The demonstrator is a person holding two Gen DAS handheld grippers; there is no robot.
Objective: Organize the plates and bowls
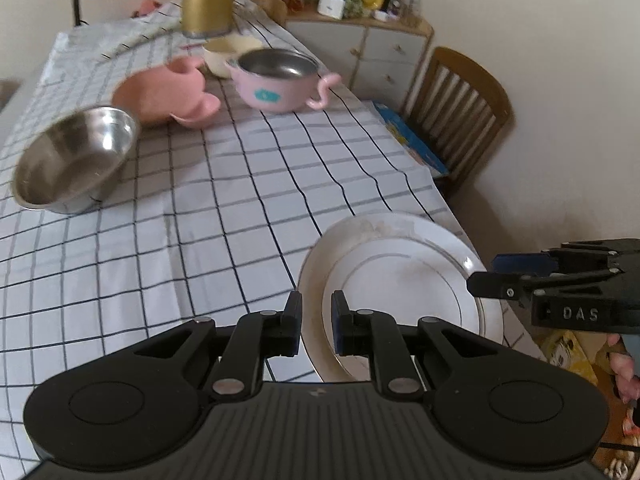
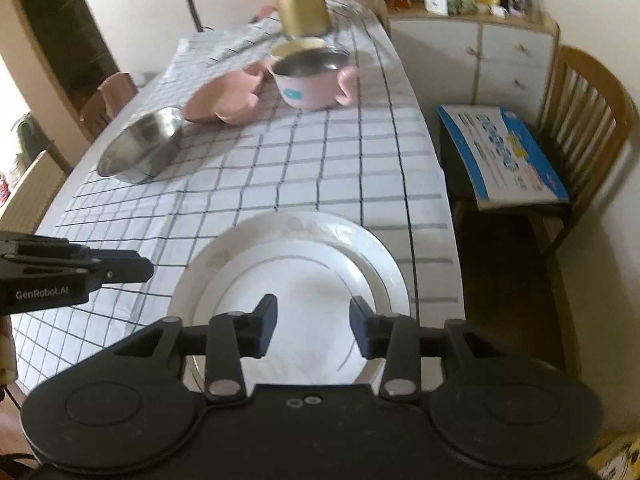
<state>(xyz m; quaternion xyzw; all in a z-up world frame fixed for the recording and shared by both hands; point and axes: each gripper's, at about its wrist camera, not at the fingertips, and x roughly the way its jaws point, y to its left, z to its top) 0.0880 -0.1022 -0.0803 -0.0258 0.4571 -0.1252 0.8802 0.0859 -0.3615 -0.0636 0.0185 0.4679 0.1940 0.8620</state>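
The middle of the desk [image 2: 300,168] lies bare; plates [image 2: 296,280] crowd the near edge, bowls [image 2: 140,152] the far left.

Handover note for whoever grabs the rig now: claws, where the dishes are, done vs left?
Left claw: shut, holding nothing, beside the plates.
Right claw: open, empty, above the plates.
White plates: two appear stacked at the near table edge.
Steel bowl: loose at the left.
Pink plate and pink handled bowl: farther back, a cream bowl behind them.
Done: plates look stacked.
Left: likely gather the bowls; pink plate not yet sorted.
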